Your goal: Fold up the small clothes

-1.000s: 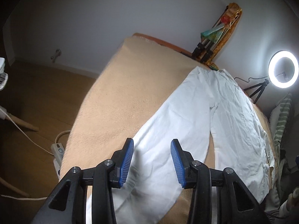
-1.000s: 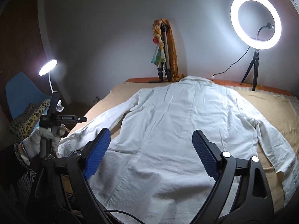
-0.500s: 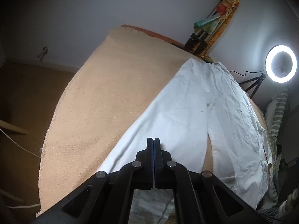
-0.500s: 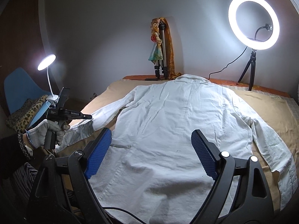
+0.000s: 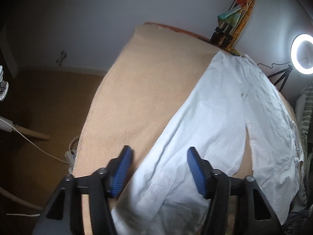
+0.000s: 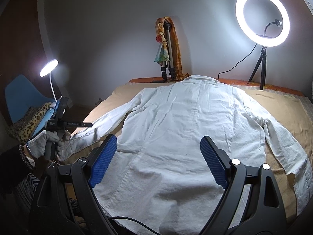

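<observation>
1. Both claws stand apart with nothing pinched: the right claw (image 6: 158, 160) is spread wide above the lower back panel of the shirt, and the left claw (image 5: 158, 168) has just been opening, its blue ribbed pads parted over the cuff end of a sleeve, which lies between and below them without being pressed.
2. Beneath everything is a bed covered by a tan, nubbly blanket (image 5: 137, 90), whose bare stretch runs along the left side of the left wrist view.
3. On that blanket lies the white, wrinkled long-sleeved shirt (image 6: 187, 129), spread flat with its back up, collar toward the far wall and hem nearest the right claw; both sleeves angle outward from the body.
4. At the near left, a hand in a pale knit glove (image 6: 42, 144) holds the left claw's handle just beside the end of the left sleeve.
5. Against the far wall stand a lit ring light on a small black tripod (image 6: 262, 17) and a folded metal tripod draped with orange cloth (image 6: 168, 49).
6. Off to the left glows a small round desk lamp on a white gooseneck (image 6: 49, 67).
</observation>
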Demonstrator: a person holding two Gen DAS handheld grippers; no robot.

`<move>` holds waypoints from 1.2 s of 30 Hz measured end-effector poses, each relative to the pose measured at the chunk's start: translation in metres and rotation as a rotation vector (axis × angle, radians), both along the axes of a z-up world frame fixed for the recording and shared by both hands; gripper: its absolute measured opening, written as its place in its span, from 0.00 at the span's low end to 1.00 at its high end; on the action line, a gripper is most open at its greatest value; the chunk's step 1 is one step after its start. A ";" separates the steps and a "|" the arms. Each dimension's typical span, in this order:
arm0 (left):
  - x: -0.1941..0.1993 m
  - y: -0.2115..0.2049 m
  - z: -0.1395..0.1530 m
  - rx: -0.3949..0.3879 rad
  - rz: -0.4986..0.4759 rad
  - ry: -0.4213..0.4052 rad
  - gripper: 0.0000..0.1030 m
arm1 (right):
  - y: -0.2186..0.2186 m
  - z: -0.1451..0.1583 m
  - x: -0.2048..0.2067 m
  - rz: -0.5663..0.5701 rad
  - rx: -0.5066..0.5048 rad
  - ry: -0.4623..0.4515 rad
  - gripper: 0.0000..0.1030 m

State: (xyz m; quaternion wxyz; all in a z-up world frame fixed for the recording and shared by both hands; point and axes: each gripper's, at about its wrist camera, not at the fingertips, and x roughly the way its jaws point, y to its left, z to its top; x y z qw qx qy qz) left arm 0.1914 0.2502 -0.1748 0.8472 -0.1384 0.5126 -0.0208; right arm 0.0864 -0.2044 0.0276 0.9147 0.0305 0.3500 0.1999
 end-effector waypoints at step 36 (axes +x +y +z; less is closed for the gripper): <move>-0.077 -0.135 0.107 -0.149 -0.307 -0.275 0.58 | -0.017 -0.042 0.045 0.014 0.180 0.288 0.74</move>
